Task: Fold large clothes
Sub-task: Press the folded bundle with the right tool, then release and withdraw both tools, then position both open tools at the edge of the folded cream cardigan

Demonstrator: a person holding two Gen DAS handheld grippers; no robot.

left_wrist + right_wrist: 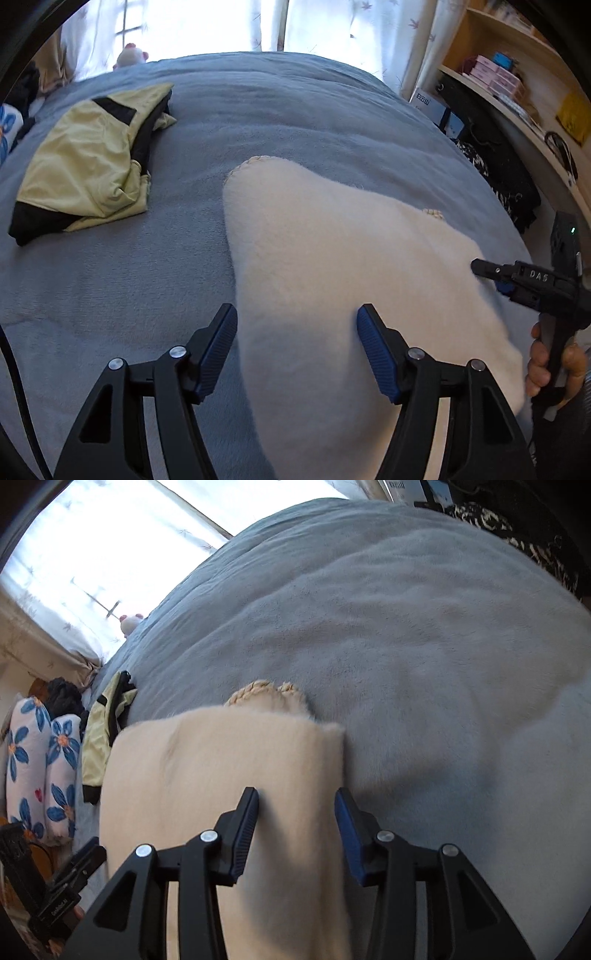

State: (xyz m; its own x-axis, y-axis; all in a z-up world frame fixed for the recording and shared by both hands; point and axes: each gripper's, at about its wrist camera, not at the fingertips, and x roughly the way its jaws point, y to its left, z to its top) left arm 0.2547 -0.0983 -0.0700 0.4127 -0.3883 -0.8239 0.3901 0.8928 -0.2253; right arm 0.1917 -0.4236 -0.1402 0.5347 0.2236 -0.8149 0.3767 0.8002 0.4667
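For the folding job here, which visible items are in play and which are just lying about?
In play: cream fleece garment, left gripper, right gripper.
Lying about: yellow-and-black garment, floral pillows, pink plush toy, shelf boxes, grey blanket.

Left tool (297,341), right tool (297,825): unclenched.

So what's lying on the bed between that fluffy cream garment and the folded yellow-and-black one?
Nothing: only bare grey-blue blanket separates the fluffy cream garment from the folded yellow-and-black garment, seen clearest in the left wrist view.
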